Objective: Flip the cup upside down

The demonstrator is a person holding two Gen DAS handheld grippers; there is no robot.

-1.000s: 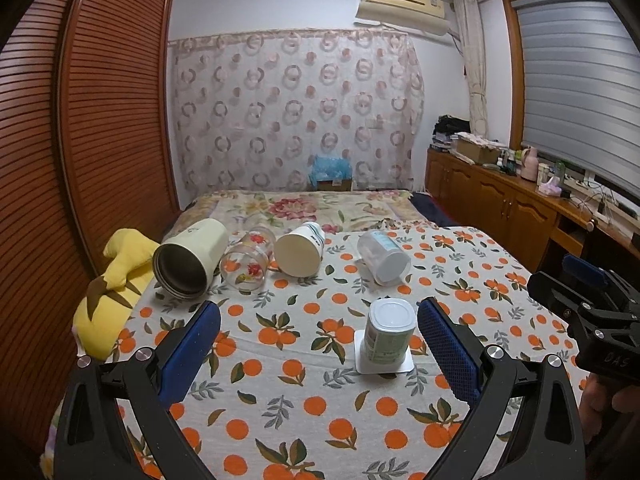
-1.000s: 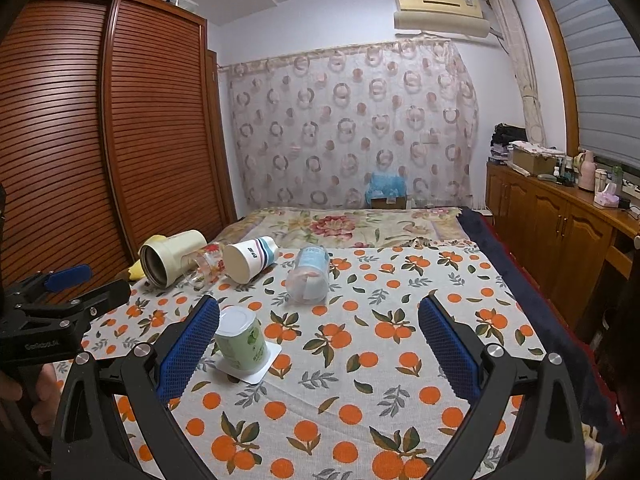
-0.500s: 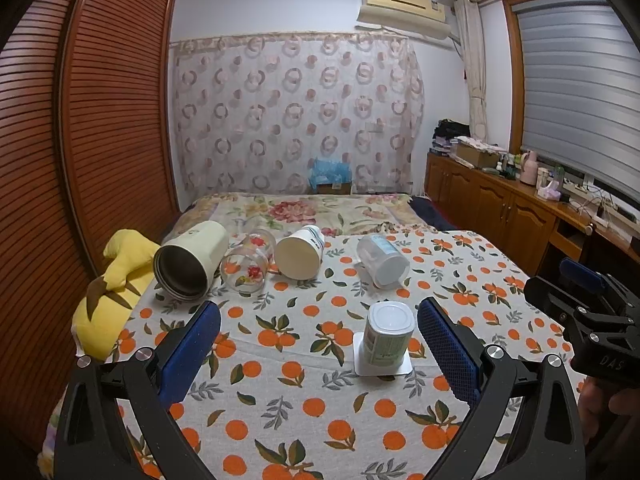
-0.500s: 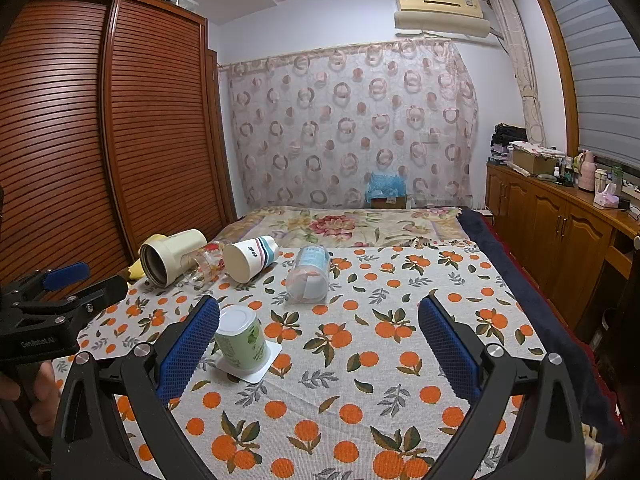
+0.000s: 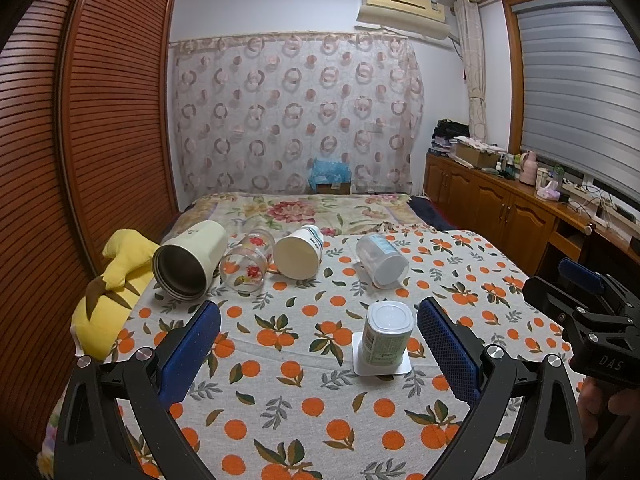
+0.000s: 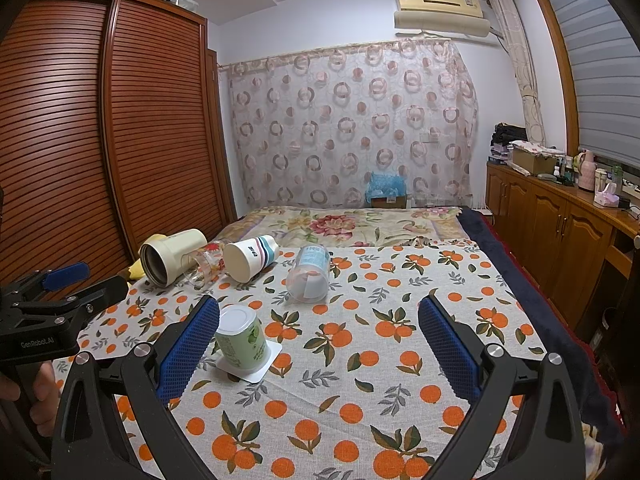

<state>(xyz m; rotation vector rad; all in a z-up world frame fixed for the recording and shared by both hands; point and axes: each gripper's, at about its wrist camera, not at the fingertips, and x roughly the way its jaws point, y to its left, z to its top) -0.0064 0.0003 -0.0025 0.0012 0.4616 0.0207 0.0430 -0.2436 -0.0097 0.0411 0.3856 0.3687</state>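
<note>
A slatted wooden wardrobe (image 5: 92, 128) fills the left wall; a circle-print curtain (image 5: 296, 112) hangs across the far wall; an air conditioner (image 5: 404, 8) sits above it; wooden cabinets (image 5: 500, 208) run along the right under a shuttered window (image 5: 576, 92).

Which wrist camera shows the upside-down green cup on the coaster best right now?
The left wrist view: the green cup stands unobstructed between the open blue fingers, whole on its coaster. In the right wrist view the cup leans near the left finger, which hides its edge.
</note>
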